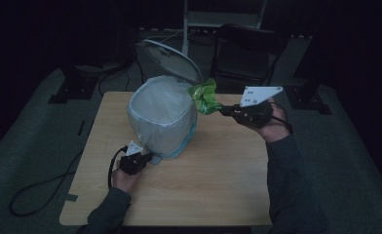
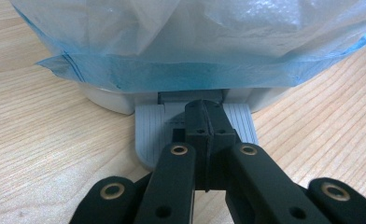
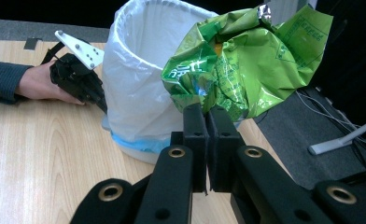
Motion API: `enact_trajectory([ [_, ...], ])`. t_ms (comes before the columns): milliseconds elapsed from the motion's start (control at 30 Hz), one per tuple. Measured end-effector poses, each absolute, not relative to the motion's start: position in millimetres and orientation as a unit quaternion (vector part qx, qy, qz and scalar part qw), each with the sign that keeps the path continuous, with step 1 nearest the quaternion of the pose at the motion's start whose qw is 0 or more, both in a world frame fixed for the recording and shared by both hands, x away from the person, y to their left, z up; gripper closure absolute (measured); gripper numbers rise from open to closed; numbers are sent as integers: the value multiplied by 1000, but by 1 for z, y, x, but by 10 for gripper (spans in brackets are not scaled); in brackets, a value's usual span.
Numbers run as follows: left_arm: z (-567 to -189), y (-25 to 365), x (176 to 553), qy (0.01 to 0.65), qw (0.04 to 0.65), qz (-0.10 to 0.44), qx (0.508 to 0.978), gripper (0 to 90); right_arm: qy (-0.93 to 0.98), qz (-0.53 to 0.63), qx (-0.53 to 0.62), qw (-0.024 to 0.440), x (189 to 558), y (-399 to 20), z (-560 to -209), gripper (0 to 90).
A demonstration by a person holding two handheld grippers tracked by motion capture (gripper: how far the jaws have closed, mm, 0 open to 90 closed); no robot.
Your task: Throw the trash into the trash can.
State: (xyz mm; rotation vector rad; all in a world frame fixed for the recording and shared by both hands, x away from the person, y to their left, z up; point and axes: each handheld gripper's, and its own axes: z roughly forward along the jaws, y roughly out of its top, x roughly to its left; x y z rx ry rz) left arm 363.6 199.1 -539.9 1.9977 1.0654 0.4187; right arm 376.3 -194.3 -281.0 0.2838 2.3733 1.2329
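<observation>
So there's a small pedal bin (image 1: 162,124) sitting toward the far left of the wooden table (image 1: 218,180), lined with a whitish plastic liner (image 3: 139,93) that has a blue edge hanging down round the base. The lid (image 1: 168,59) is flipped up at the far side, and that's pretty clearly down to the left gripper (image 1: 147,158): its jaws are clamped together with nothing between them, and the tips are pushing down on the grey ribbed foot pedal (image 2: 149,128) at the near foot of the bin. Basically it's using the closed jaws like a toe. The left hand (image 1: 123,179) rests low on the table behind it.

Meanwhile the right gripper (image 1: 224,111) is pinching a crumpled green snack wrapper (image 1: 204,96) by its bottom edge. The wrapper is up in the air just right of the bin's rim, about level with the opening, not over it yet. Holding it by one corner makes sense to me, since the rest can drop free once the jaws let go.

My guess is it needs to slide a bit further left before release, otherwise the wrapper could catch the rim.
</observation>
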Motion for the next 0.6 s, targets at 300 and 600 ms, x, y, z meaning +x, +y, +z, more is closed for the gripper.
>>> enact_trajectory([
  [300, -540, 199, 364, 423, 408, 165, 792, 900, 861, 451, 91, 218, 382, -182, -278, 876],
  [600, -540, 199, 364, 423, 408, 165, 792, 900, 862, 455, 78, 211, 386, -167, -274, 876],
])
